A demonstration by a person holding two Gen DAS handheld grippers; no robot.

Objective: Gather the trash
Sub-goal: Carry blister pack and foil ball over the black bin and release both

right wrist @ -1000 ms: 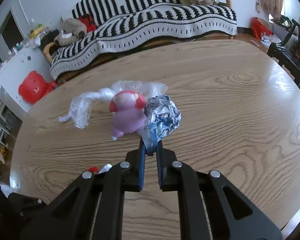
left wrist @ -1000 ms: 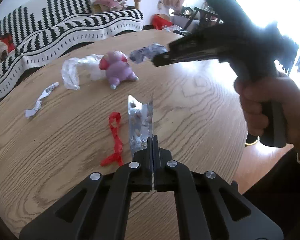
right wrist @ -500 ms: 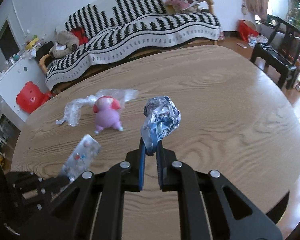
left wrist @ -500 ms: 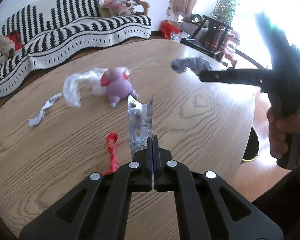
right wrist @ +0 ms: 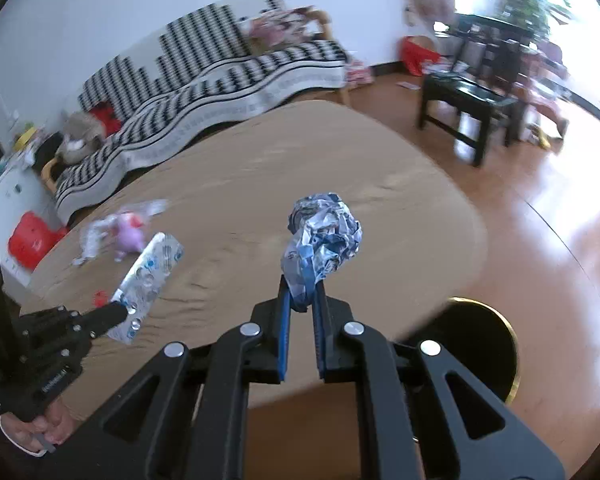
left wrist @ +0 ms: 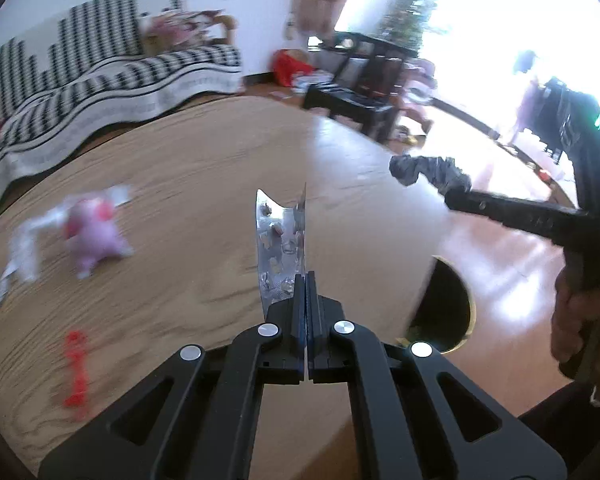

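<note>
My left gripper [left wrist: 306, 280] is shut on a silver pill blister pack [left wrist: 281, 240], held above the round wooden table [left wrist: 180, 168]; it also shows in the right wrist view [right wrist: 150, 280]. My right gripper [right wrist: 300, 292] is shut on a crumpled blue-and-silver wrapper ball [right wrist: 322, 236], held past the table's right edge; the ball also shows in the left wrist view [left wrist: 428, 172]. A dark round bin [right wrist: 476, 344] with a gold rim stands on the floor below the table edge [left wrist: 448, 308].
On the table lie a pink plush toy [left wrist: 94, 236], clear crumpled plastic [left wrist: 24, 248] and a red strip [left wrist: 76, 372]. A striped sofa [right wrist: 204, 88] stands behind the table. A black chair [right wrist: 476, 100] stands at the right.
Both grippers have swung to the right with their trash, away from the toy. The bin on the floor has come into view.
</note>
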